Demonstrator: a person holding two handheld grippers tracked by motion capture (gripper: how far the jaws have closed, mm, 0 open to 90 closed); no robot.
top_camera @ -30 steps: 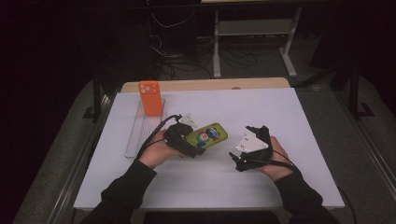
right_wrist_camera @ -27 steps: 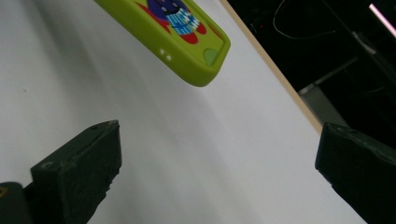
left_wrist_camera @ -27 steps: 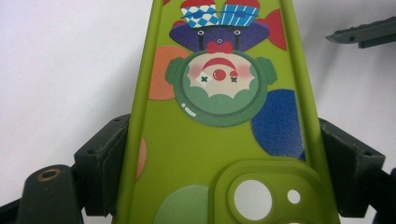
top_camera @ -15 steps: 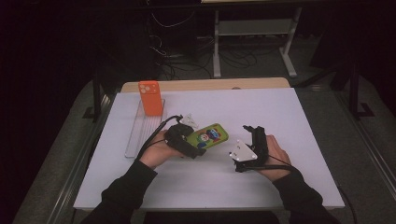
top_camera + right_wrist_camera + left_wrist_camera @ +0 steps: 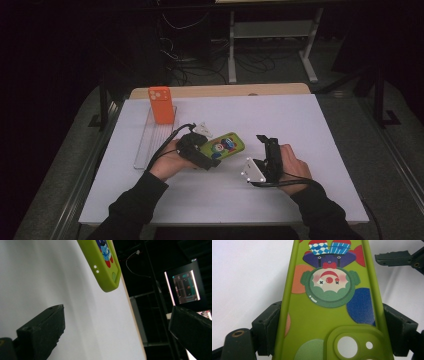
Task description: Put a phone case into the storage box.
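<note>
A green phone case (image 5: 227,145) with a cartoon clown print is held just above the white table (image 5: 300,115), left of centre. My left gripper (image 5: 209,154) is shut on its camera end; in the left gripper view both black pads (image 5: 268,327) press the sides of the case (image 5: 329,315). To the right my right gripper (image 5: 267,141) rests in the hand, a little apart from the case. Its jaws stand wide open around bare table (image 5: 82,322). The far end of the case (image 5: 103,263) hangs ahead of them.
An orange phone case (image 5: 161,105) stands upright at the far end of a clear plastic rack (image 5: 147,145) on the table's left side. The table's far wooden edge (image 5: 225,91) and cables and stand legs lie beyond it.
My right gripper has turned and shifted slightly, so its jaws now point more toward the table's far side. The left gripper and the green case have stayed put.
</note>
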